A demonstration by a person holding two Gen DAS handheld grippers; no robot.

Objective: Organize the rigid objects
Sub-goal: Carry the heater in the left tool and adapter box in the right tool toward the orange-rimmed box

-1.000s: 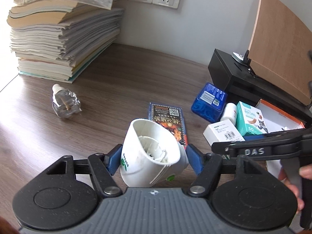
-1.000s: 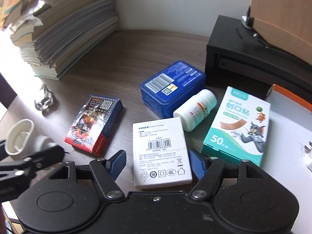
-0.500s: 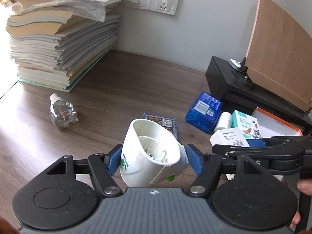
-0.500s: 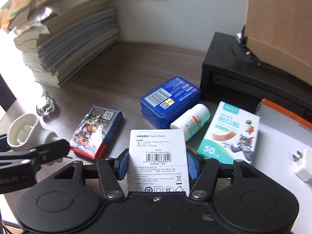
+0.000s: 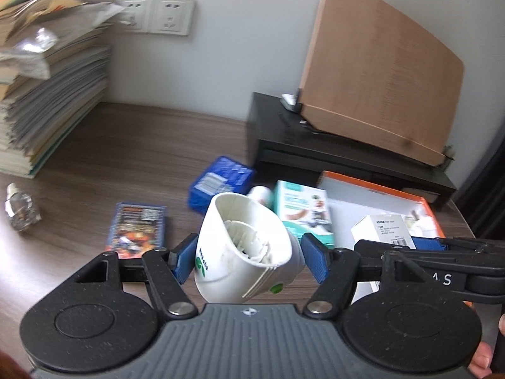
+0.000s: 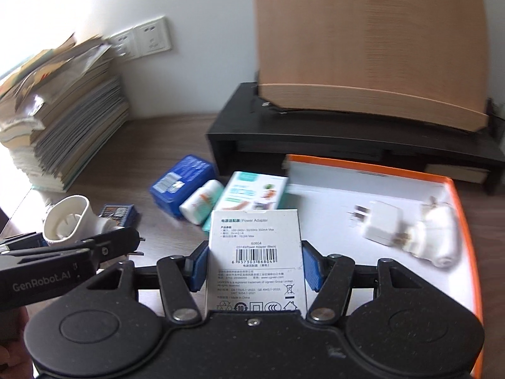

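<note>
My left gripper (image 5: 249, 260) is shut on a white plug-in device (image 5: 243, 249) with a green mark, held above the wooden desk. My right gripper (image 6: 254, 267) is shut on a white power adapter box (image 6: 255, 259), lifted over the near edge of an orange-rimmed white tray (image 6: 454, 195). In the tray lie a white charger plug (image 6: 380, 225) and a white bundled item (image 6: 435, 237). On the desk rest a blue box (image 6: 181, 181), a white pill bottle (image 6: 200, 202), a teal plaster box (image 6: 252, 194) and a card pack (image 5: 137, 229).
A tall stack of books (image 5: 44, 94) stands at the left by the wall sockets (image 5: 157, 15). A black monitor stand (image 6: 347, 145) with a wooden board (image 6: 372, 41) is behind the tray. A small clear bottle (image 5: 19, 211) lies on the desk at far left.
The right gripper closed on the power adapter box and lifted it off the desk toward the tray. The left gripper, still holding the white device, rose and swung right.
</note>
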